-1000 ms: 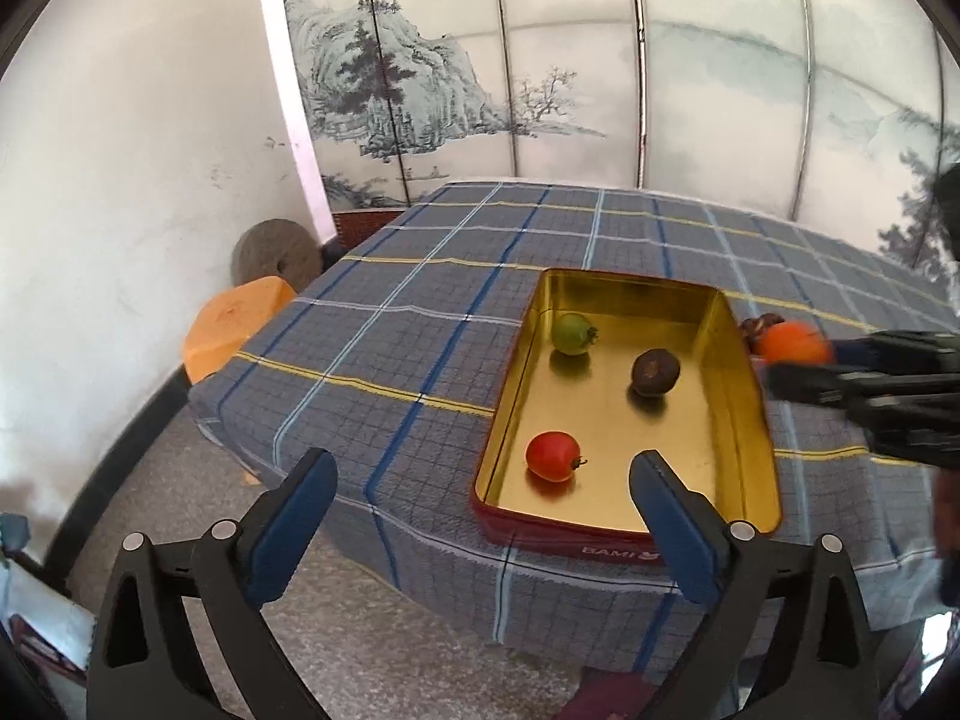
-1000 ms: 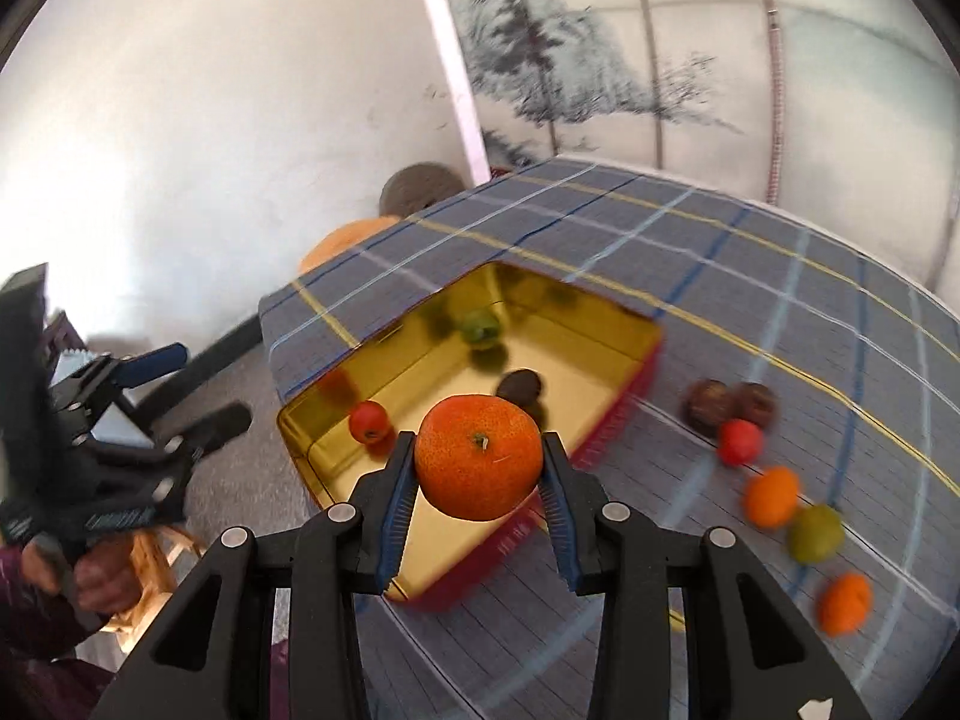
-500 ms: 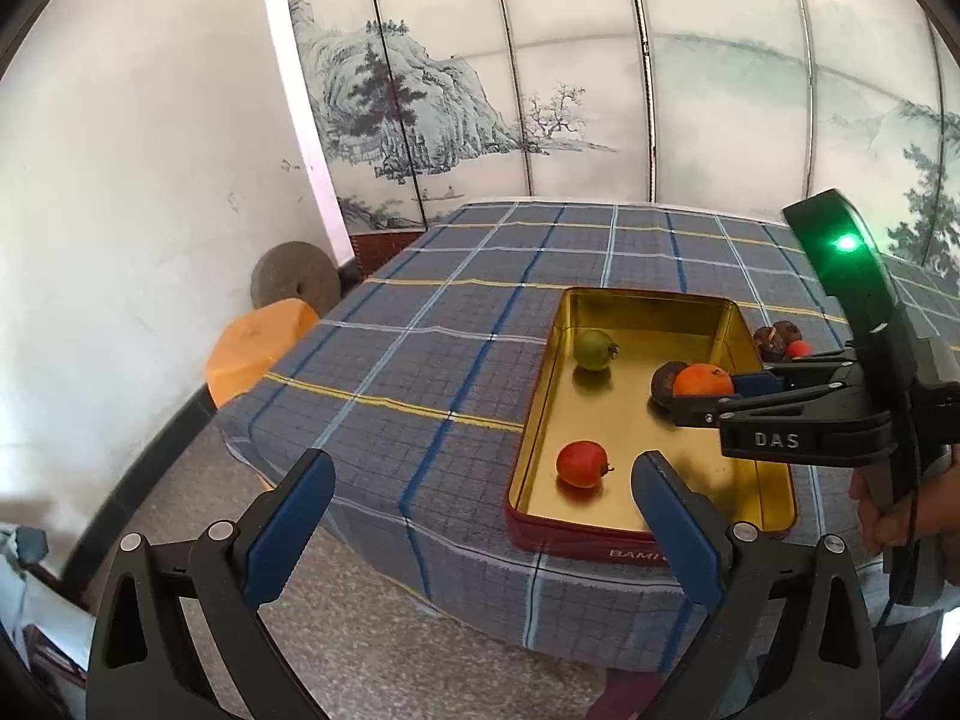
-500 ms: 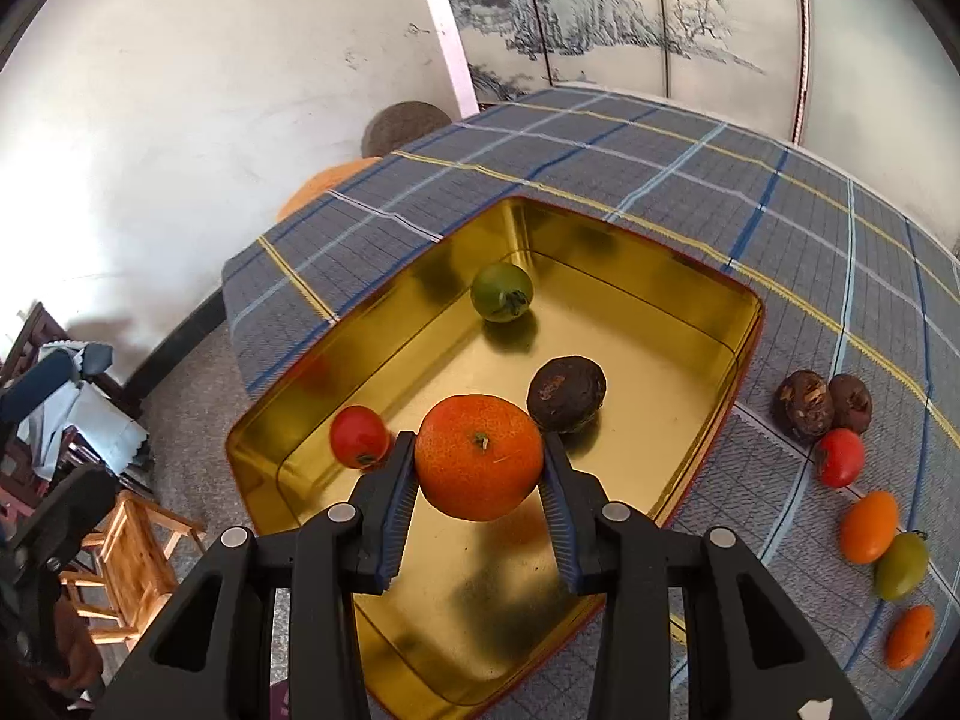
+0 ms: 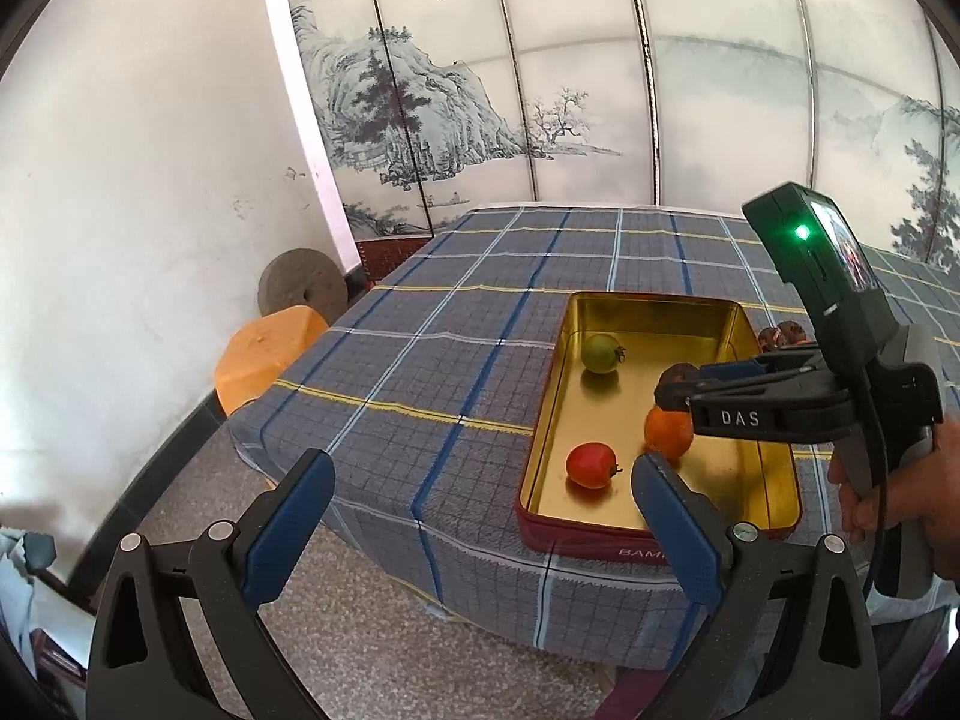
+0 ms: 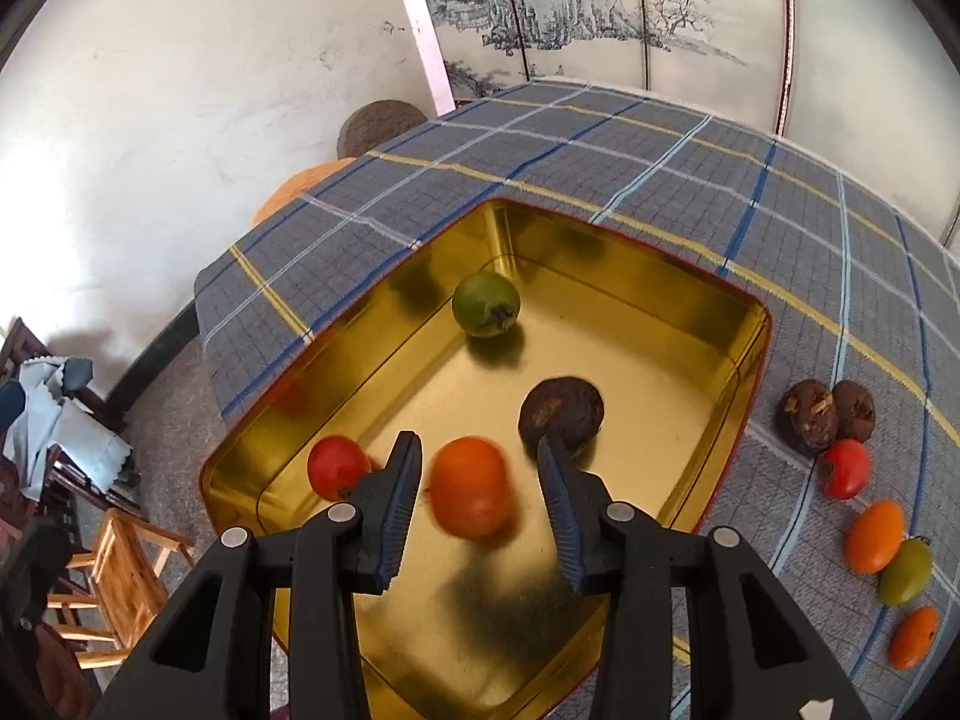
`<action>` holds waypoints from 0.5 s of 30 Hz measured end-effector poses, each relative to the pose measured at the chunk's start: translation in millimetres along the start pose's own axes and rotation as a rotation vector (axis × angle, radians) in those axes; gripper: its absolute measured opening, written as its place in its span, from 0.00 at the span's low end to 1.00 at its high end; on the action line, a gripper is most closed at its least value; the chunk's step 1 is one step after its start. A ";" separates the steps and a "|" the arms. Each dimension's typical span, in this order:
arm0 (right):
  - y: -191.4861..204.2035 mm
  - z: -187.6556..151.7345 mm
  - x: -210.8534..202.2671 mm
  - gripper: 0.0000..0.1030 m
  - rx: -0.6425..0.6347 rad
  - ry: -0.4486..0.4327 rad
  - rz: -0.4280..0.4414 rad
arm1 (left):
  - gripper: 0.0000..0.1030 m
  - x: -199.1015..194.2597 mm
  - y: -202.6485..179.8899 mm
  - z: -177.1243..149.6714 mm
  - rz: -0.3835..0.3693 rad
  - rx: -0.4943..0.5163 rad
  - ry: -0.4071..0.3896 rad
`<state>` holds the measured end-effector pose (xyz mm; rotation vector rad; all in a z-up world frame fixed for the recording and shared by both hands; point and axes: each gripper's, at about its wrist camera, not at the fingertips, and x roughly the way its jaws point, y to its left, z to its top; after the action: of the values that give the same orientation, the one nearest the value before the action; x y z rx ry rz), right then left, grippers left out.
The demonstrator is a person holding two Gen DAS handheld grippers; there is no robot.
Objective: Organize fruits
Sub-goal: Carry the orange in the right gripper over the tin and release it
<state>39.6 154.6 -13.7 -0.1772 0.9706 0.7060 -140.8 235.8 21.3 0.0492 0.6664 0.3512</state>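
Orange released into the tin

Release is what I read here: half a second ago my right gripper (image 6: 477, 489) was pinching the round orange mandarin (image 6: 470, 486); now its blue-padded fingers (image 6: 399, 492) stand spread, a gap on each side of the fruit. The mandarin is blurred in the right wrist view, so I judge it is dropping or just settling on the floor of the gold rectangular metal tin with the red outer wall (image 6: 753, 360). From the left wrist view it sits low in the tin (image 5: 543, 420), just under the right gripper (image 5: 675, 390), at about 3 o'clock from the small red tomato (image 5: 591, 465).

Inside the tin now, seen from the right wrist: small red tomato (image 6: 336, 467) at 9 o'clock of the mandarin, dark brown wrinkled fruit (image 6: 563, 414) at 1 o'clock and close to it, green tomato (image 6: 486, 305) at 12 o'clock, well apart. My left gripper (image 5: 480, 516) hangs off the near edge of the blue plaid tabletop (image 5: 420, 360), fingers wide apart, holding nothing.

That makes four fruits in. Six lie outside on the cloth at 3 o'clock of the tin: two brown fruits (image 6: 828, 414) touching each other, a red tomato (image 6: 845, 468), an orange oval tomato (image 6: 875, 536), a green oval one (image 6: 906, 564) and a smaller orange one (image 6: 913, 636). I expect to lift the right gripper out once the mandarin stops rolling, and go for that group.
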 end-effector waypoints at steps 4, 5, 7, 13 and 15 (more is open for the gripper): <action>5.1 3.0 -6.6 0.38 -0.007 -0.027 0.000 | 0.96 -1.9 0.3 0.7 -0.006 0.003 -0.004; 6.2 3.1 -9.8 0.42 -0.010 -0.039 0.005 | 0.96 -2.2 0.5 1.1 -0.009 0.005 -0.005; 9.1 1.5 -20.8 0.51 -0.011 -0.078 0.022 | 0.96 -3.1 0.0 1.7 -0.012 0.009 -0.007; -4.3 -30.9 -70.7 0.63 -0.020 -0.207 -0.013 | 0.96 -10.5 -2.6 2.4 -0.105 0.029 -0.020; -24.2 -48.7 -87.4 0.63 0.007 -0.230 -0.061 | 0.96 -12.7 -6.4 3.6 -0.152 0.035 -0.016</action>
<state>-11.0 73.7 24.9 -0.1162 0.7446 0.6515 -146.0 225.8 30.7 0.0348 0.6564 0.1927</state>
